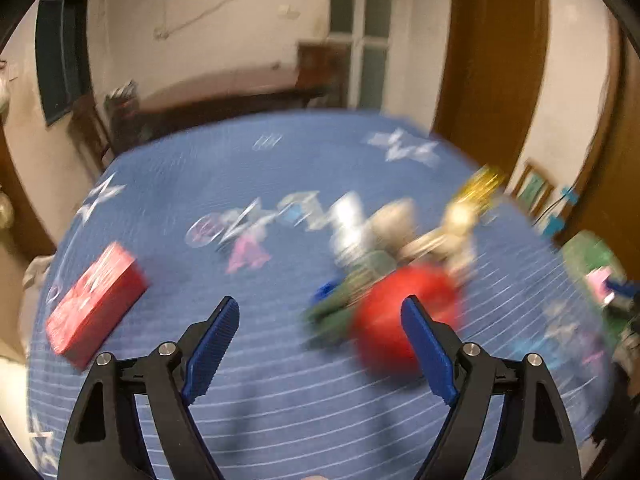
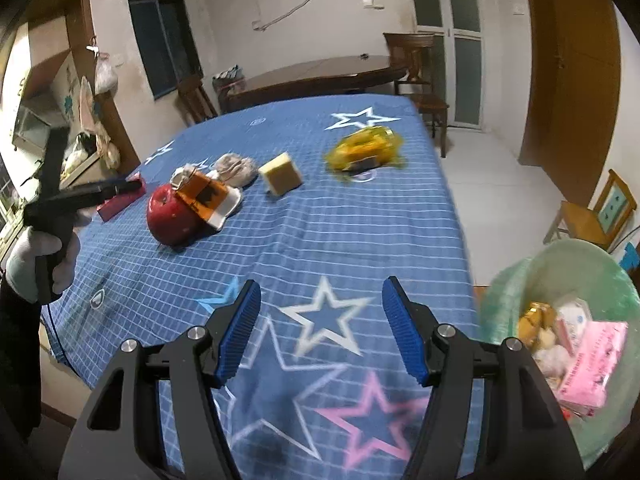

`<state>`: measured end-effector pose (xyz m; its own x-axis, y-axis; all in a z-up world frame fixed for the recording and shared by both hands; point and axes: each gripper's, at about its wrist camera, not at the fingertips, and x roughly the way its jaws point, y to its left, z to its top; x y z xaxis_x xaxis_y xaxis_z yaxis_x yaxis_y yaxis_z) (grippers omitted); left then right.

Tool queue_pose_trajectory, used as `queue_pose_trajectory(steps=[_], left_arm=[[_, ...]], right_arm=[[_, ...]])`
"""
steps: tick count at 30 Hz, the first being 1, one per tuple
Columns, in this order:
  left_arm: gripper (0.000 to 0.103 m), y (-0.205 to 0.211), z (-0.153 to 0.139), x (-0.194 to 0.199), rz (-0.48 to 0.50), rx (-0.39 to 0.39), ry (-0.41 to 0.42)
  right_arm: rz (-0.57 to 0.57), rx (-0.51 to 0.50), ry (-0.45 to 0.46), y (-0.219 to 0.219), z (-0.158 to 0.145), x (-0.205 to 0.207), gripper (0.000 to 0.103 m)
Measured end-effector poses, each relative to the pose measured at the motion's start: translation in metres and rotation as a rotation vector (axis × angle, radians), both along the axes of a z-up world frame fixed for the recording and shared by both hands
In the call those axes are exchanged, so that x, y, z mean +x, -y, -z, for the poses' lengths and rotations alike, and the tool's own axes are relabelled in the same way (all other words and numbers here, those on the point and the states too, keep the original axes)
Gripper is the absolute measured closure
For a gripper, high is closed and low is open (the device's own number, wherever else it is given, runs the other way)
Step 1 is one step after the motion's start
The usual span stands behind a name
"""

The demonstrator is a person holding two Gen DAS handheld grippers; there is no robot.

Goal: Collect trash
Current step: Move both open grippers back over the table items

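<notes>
Both the left gripper (image 1: 320, 320) and the right gripper (image 2: 320, 304) are spread and empty, since the remaining trash, an orange wrapper (image 2: 208, 196) against an apple (image 2: 172, 216), waits mid-tabletop (image 2: 360, 240) while the green bin (image 2: 560, 280) sits near right for drops.

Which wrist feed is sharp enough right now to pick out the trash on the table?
Left wrist view: heavy motion blur smears the red apple and the litter behind it; only the left gripper reads sharp. Right wrist view: mostly crisp, the apple and yellow sponge clear, the yellow wrapper and green bin slightly smeared; fisheye bends the edges in both.
</notes>
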<state>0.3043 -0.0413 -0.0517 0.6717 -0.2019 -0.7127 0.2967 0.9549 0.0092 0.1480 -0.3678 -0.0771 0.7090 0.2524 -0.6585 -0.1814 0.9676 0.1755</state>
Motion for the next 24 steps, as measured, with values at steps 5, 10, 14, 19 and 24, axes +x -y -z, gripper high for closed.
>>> queue_pose_trajectory(steps=[5, 10, 14, 19, 24], left_arm=[[0.022, -0.023, 0.024, 0.013, 0.062, 0.099, -0.059], [0.026, -0.015, 0.053, 0.042, 0.144, 0.157, -0.134], [0.026, -0.012, 0.054, 0.065, 0.124, 0.148, -0.106], [0.026, -0.059, 0.045, 0.105, -0.145, 0.061, -0.064], [0.026, -0.057, 0.031, 0.096, 0.011, 0.05, -0.02]], right_arm=[[-0.027, -0.013, -0.015, -0.023, 0.002, 0.014, 0.042], [-0.057, -0.027, -0.034, -0.046, 0.007, 0.025, 0.042], [-0.063, -0.041, -0.053, -0.057, 0.012, 0.033, 0.042], [-0.073, -0.052, -0.064, -0.067, 0.014, 0.046, 0.042], [-0.105, -0.06, -0.071, -0.079, 0.017, 0.059, 0.042]])
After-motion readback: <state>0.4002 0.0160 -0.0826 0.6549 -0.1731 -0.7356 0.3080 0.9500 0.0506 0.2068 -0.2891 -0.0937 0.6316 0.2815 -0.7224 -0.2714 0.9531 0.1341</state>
